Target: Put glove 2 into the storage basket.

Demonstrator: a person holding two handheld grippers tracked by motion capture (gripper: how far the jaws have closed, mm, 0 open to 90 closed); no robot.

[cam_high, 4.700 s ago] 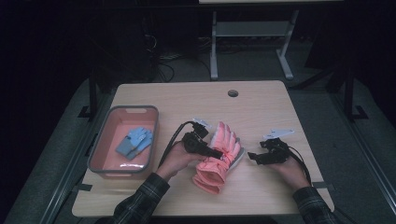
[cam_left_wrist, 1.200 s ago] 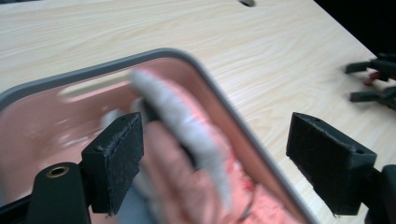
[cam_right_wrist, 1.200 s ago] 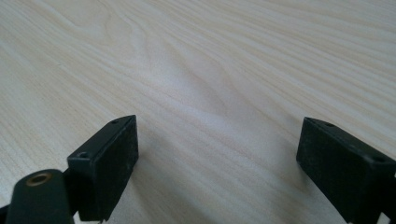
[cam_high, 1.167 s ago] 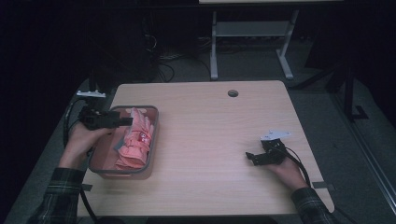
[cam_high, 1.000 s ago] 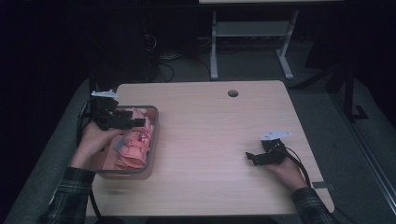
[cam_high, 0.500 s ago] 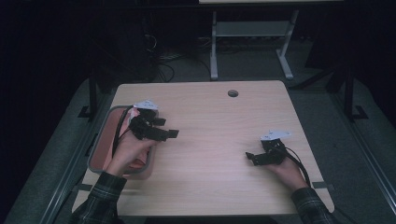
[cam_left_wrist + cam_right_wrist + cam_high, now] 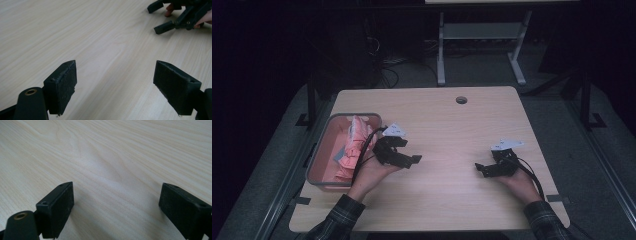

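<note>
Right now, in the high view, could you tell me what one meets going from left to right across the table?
Grey bin holding the pink gloves → left gripper, open → cable hole → right gripper, open.

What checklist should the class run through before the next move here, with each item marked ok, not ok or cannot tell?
1. Pink glove lies inside the grey bin: ok.
2. Left gripper is open and holds nothing: ok.
3. Right gripper is open and holds nothing: ok.
4. Both grippers rest over bare table, apart from each other: ok.
5. The glove sits wholly below the bin's rim: cannot tell.
6. The bin stands fully on the table, not over its edge: ok.
</note>
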